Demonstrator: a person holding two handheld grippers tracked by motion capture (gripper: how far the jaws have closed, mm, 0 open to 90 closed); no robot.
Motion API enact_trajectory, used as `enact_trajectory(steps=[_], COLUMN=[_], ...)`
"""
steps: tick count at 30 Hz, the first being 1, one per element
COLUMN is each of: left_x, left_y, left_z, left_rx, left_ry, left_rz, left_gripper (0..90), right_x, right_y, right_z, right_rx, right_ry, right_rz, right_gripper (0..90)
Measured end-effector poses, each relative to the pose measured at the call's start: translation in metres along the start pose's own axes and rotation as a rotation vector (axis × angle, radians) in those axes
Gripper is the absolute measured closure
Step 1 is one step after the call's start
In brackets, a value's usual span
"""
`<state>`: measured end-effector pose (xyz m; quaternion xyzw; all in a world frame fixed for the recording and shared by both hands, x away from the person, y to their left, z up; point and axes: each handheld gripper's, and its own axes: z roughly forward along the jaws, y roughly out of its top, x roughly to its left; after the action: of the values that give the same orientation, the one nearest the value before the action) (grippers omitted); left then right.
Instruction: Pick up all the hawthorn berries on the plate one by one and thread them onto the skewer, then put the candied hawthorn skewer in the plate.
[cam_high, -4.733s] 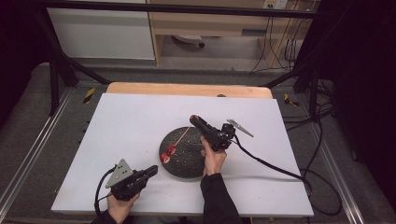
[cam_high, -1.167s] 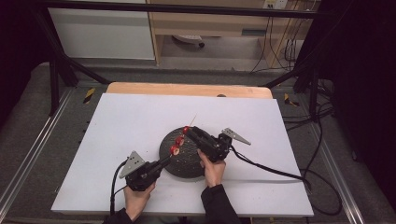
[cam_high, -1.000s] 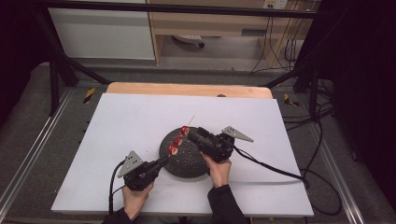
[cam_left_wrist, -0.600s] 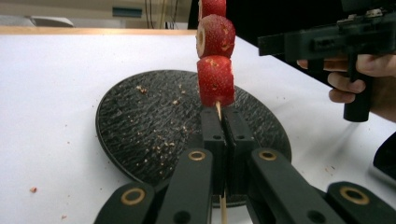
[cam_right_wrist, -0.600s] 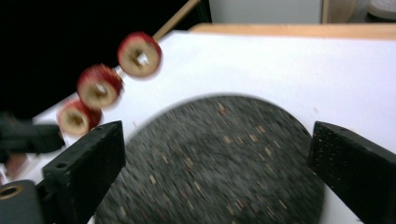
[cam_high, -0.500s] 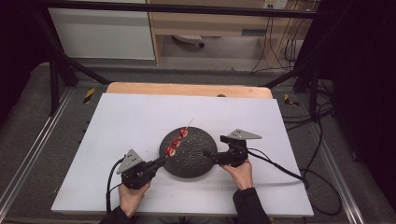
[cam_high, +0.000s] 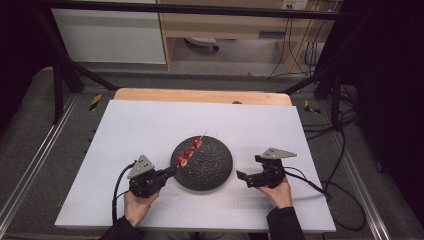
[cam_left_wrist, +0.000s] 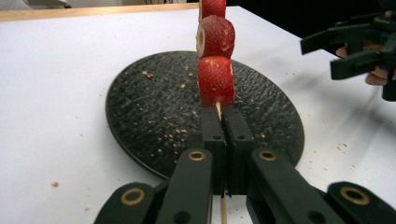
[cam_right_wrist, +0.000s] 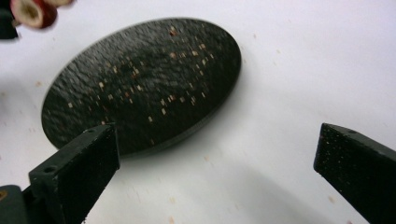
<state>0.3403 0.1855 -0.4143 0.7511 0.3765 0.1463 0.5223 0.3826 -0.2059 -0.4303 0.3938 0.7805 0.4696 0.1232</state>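
Note:
A round black plate (cam_high: 210, 167) flecked with crumbs lies mid-table, also seen in the left gripper view (cam_left_wrist: 154, 116) and the right gripper view (cam_right_wrist: 144, 79). A wooden skewer with three red strawberry pieces (cam_high: 189, 152) (cam_left_wrist: 215, 56) slants over the plate's left part. My left gripper (cam_high: 170, 171) (cam_left_wrist: 226, 122) is shut on the skewer's bare lower end, just below the lowest berry. My right gripper (cam_high: 241, 176) stands open to the right of the plate, nothing between its fingers (cam_right_wrist: 79, 172). A strawberry slice (cam_right_wrist: 32, 11) shows at the top left of the right gripper view.
The white tabletop (cam_high: 150, 125) has small crumbs around the plate. A wooden strip (cam_high: 200, 95) runs along the far edge. Black cables (cam_high: 320, 185) trail off the right side, and metal rails flank the table.
My right gripper let go of the skewered fruit, opened and drew back to the right of the plate. The left gripper came in and closed on the skewer's lower end.

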Motion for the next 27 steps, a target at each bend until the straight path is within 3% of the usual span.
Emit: enact_trajectory(steps=[6, 20, 27], left_x=[0.003, 0.007, 0.009], left_y=[0.01, 0.029, 0.034], left_z=[0.001, 0.014, 0.032], left_rx=[0.029, 0.104, 0.156], left_ry=[0.004, 0.024, 0.037], left_rz=[0.011, 0.022, 0.017], left_gripper=[88.6, 88.5, 88.5], right_x=[-0.007, -0.016, -0.018], right_y=[-0.015, -0.032, -0.034], right_z=[-0.008, -0.022, -0.025], right_rx=[0.066, 0.08, 0.082], right_ry=[-0.005, -0.026, -0.038], right_rz=[-0.019, -0.028, -0.023], right_gripper=[0.5, 0.3, 0.3])
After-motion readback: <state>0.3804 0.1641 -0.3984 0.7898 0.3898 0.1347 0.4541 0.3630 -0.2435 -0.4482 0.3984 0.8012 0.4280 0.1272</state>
